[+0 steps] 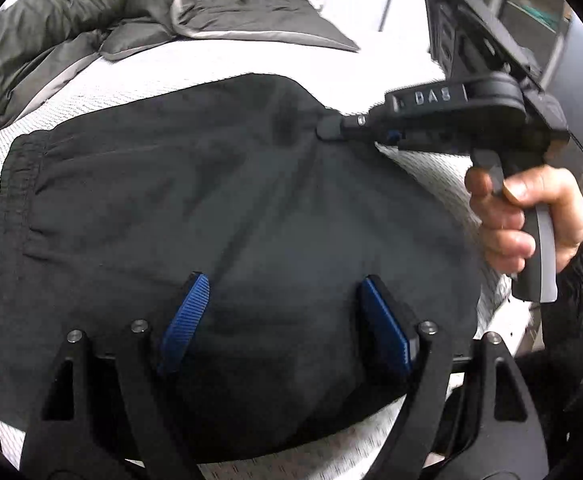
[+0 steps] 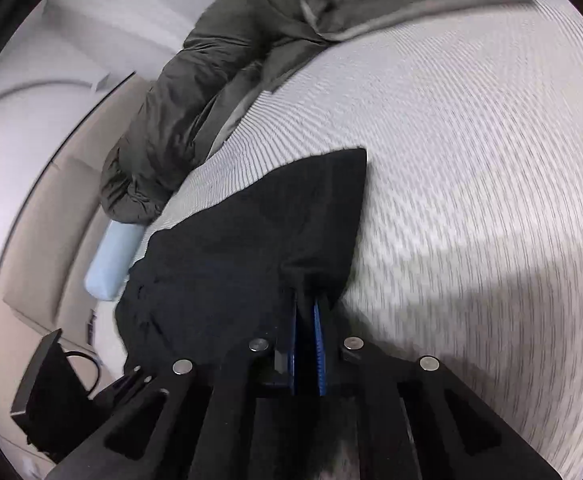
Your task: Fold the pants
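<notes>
Your left tongs [image 1: 283, 320] hover wide over the black pants [image 1: 211, 208]; your right tongs [image 2: 306, 340] pinch their edge on the bed [image 2: 471, 160].

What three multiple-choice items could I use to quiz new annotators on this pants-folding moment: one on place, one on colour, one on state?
1. Where do the black pants lie?
A. on the white ribbed bed cover
B. on a wooden floor
C. on a chair

2. What colour are the pads of the left tongs?
A. red
B. blue
C. yellow

3. How do the right tongs stand?
A. wide open above the cover
B. out of view
C. shut on the pants

Answers: 1 A, the ribbed cover shows around the pants in both views; 2 B, both pads are blue; 3 C, black fabric is pinched between their nearly closed pads, while the left tongs are open over the pants.
</notes>
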A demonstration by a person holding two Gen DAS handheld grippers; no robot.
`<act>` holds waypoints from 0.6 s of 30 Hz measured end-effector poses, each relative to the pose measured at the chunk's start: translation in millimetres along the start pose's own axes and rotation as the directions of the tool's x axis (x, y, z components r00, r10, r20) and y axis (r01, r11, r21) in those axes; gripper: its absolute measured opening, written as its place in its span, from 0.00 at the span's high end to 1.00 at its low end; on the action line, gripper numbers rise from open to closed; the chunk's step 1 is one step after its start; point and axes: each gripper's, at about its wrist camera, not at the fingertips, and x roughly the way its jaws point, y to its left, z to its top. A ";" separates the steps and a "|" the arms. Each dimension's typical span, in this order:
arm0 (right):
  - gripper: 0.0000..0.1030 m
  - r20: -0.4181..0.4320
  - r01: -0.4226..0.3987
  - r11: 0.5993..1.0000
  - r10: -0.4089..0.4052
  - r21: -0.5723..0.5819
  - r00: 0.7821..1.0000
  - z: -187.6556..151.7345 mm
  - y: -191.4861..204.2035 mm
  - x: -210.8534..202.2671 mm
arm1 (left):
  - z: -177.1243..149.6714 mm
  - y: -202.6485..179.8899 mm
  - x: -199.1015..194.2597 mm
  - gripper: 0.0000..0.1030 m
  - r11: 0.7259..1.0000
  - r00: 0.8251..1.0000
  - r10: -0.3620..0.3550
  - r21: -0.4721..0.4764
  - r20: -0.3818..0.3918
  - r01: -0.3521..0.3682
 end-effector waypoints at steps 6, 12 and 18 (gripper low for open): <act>0.81 -0.039 0.075 0.996 -0.073 0.042 0.997 77.6 -20.6 43.0 | 26.4 17.9 18.5 0.26 0.998 1.000 -0.006 -0.063 -0.016 0.005; 0.48 0.033 0.076 0.997 -0.077 0.014 0.997 27.2 -17.1 -12.6 | 29.4 25.9 11.8 0.26 0.991 0.999 -0.015 -0.136 0.050 0.021; 0.74 -0.025 0.089 0.995 -0.090 -0.049 0.996 -41.0 2.0 -9.6 | 26.4 17.2 23.9 0.26 0.992 0.997 0.053 -0.115 0.047 -0.047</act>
